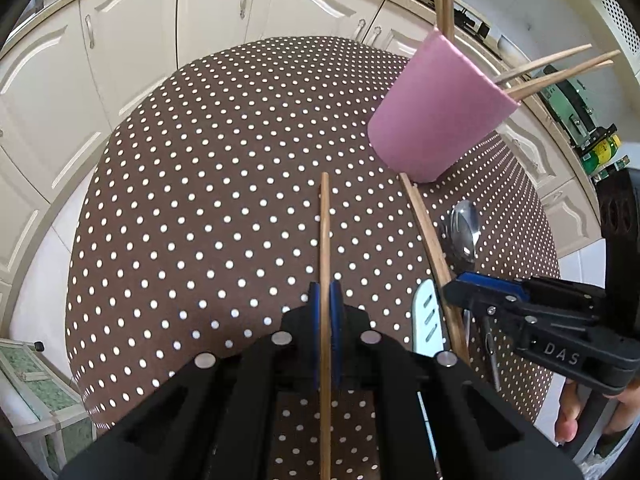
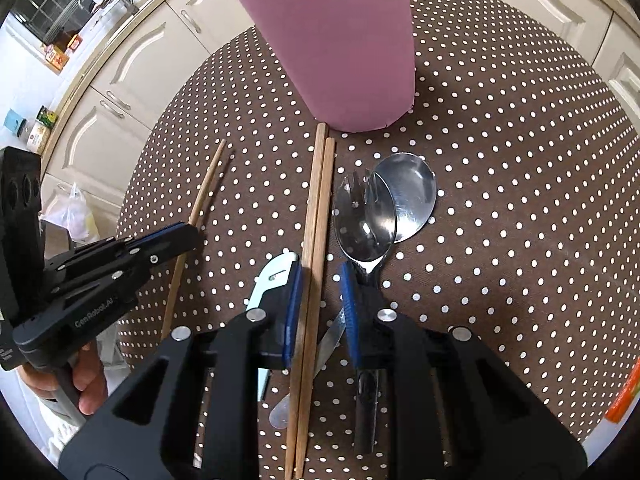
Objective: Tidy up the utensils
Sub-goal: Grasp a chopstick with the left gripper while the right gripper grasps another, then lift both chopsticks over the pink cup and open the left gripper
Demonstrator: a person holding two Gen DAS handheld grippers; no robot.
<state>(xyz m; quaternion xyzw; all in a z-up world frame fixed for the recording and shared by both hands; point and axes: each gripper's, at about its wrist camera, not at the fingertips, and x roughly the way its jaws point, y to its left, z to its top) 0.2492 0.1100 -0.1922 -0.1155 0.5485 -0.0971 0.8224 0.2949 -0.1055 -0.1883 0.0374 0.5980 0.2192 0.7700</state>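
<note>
At a polka-dot table (image 1: 180,184), the left gripper (image 1: 326,300) is pinching a single chopstick (image 1: 325,232) between pressed-together pads, lifted clear, likely bound for the pink cup (image 1: 436,116), which is already holding several sticks upright. To its right, the right gripper (image 2: 320,276) is straddling a pair of chopsticks (image 2: 318,200) lying side by side; its pads are standing slightly spread and not yet squeezing, apparently lining up a grip. A fork (image 2: 356,208) and spoon (image 2: 412,196) are waiting just beside them, a white-handled tool (image 2: 268,280) underneath.
</note>
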